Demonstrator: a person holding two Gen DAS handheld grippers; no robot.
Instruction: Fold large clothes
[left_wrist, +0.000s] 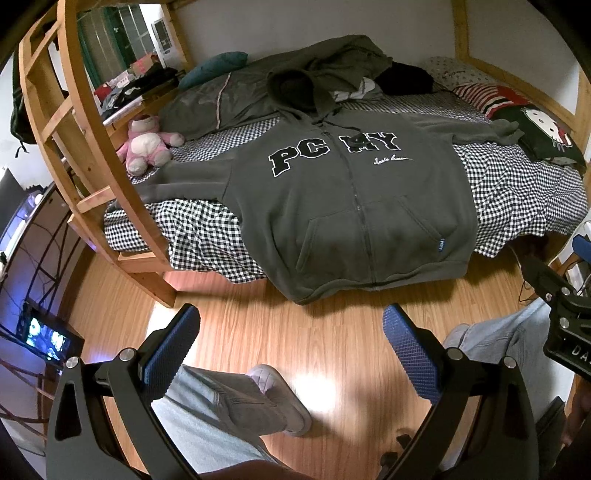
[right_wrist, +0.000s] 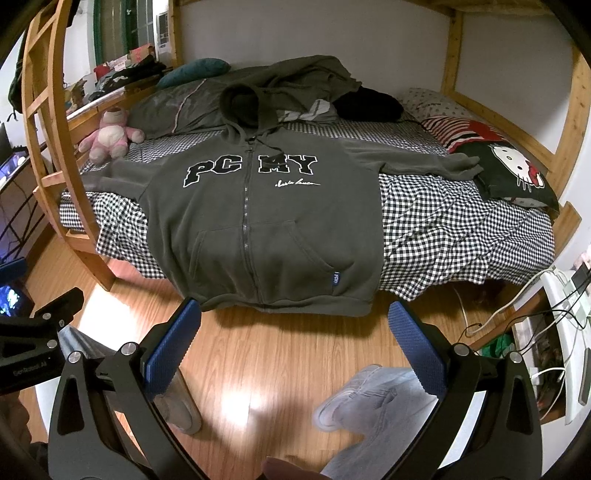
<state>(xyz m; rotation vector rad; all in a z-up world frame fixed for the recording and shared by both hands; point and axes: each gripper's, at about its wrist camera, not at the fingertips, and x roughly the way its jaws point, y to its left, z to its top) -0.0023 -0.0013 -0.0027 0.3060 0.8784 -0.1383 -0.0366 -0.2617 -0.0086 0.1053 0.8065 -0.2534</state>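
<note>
A large grey zip hoodie (left_wrist: 343, 199) with "PC MY" lettering lies face up and spread flat on the checkered bed (left_wrist: 517, 199), hem hanging over the near edge, sleeves out to both sides, hood at the far end. It also shows in the right wrist view (right_wrist: 258, 221). My left gripper (left_wrist: 291, 347) is open and empty, held above the wooden floor in front of the hem. My right gripper (right_wrist: 295, 343) is open and empty too, just short of the hem. The right gripper's body shows at the right edge of the left wrist view (left_wrist: 561, 306).
A pink plush toy (left_wrist: 146, 142) sits at the bed's left. A Hello Kitty pillow (left_wrist: 543, 136) and a striped pillow (right_wrist: 461, 131) lie at the right. More dark clothes (left_wrist: 343, 62) are piled at the back. A wooden ladder frame (left_wrist: 74, 147) stands left. The person's legs (left_wrist: 236, 402) stand below.
</note>
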